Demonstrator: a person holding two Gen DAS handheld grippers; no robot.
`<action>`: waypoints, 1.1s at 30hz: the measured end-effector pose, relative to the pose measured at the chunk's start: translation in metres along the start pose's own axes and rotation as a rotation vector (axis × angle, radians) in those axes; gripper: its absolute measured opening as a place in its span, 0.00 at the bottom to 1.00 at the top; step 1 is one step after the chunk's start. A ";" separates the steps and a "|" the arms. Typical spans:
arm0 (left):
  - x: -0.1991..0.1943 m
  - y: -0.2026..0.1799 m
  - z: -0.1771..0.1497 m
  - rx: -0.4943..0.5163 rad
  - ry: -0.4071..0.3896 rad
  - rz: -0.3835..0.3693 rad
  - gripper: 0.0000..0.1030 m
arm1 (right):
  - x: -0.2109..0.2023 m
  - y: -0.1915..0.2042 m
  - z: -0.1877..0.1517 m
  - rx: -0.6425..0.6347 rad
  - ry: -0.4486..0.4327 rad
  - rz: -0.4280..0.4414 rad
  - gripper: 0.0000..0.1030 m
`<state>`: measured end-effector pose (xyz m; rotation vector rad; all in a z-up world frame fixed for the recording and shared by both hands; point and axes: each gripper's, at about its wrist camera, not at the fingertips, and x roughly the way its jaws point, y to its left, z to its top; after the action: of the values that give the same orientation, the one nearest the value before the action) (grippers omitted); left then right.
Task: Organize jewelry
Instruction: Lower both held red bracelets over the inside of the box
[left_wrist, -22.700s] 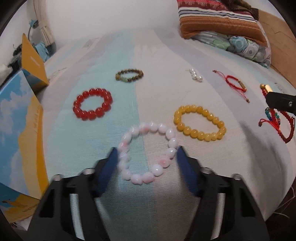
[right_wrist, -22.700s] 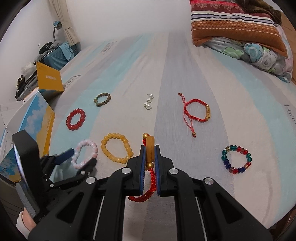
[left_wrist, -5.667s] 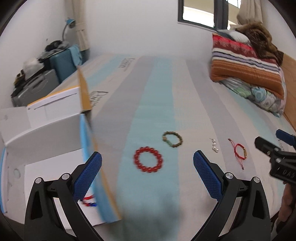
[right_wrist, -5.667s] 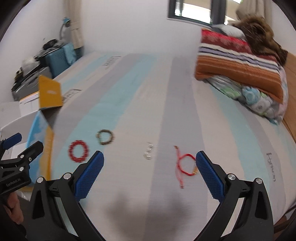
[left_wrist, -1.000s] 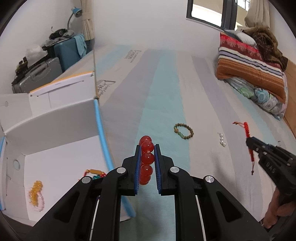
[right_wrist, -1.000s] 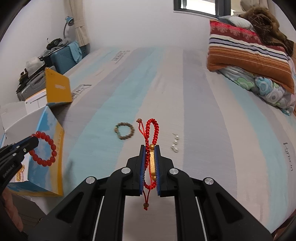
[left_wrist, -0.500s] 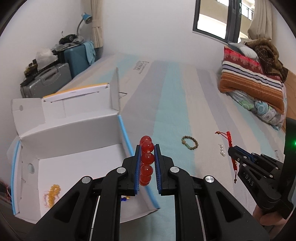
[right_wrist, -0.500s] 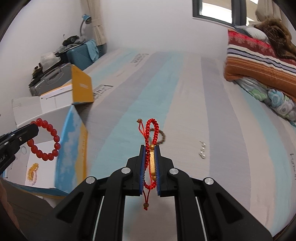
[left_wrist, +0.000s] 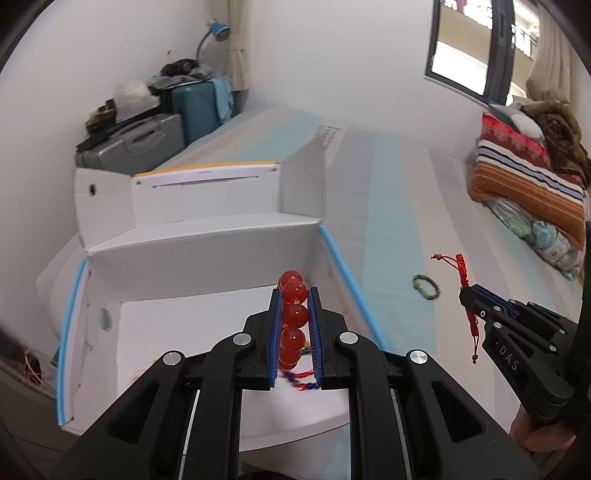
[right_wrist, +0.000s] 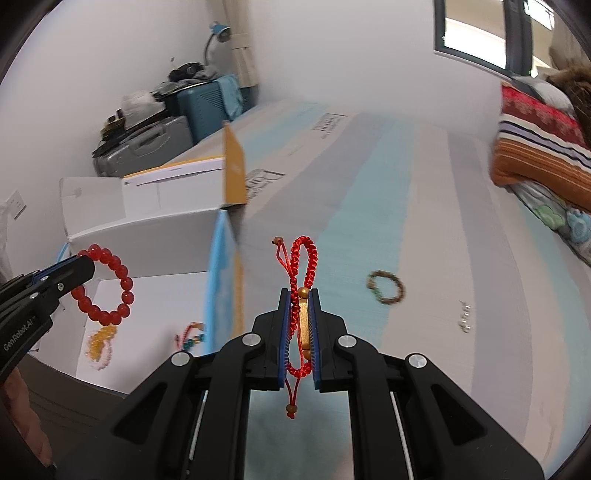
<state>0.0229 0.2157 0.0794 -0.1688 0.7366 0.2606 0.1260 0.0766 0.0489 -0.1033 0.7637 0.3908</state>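
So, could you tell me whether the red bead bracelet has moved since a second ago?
Yes: held in the left hand-held gripper, the red bead bracelet has moved from over the bed to over the white box.

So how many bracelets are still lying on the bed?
1: the brown bead bracelet on the bed, near the small pearl pieces. Others may be hidden behind the hand-held grippers.

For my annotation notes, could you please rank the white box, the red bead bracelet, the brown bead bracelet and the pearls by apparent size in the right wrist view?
1. white box
2. red bead bracelet, though hanging nearer the camera
3. brown bead bracelet
4. pearls
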 end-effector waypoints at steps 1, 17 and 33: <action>-0.001 0.007 -0.001 -0.007 0.002 0.007 0.13 | 0.001 0.006 0.001 -0.007 0.001 0.005 0.08; -0.002 0.091 -0.021 -0.088 0.035 0.099 0.13 | 0.027 0.090 -0.002 -0.087 0.041 0.080 0.08; 0.032 0.135 -0.043 -0.129 0.113 0.127 0.13 | 0.079 0.128 -0.020 -0.120 0.174 0.101 0.08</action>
<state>-0.0214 0.3402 0.0182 -0.2612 0.8446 0.4230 0.1155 0.2146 -0.0142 -0.2139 0.9197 0.5285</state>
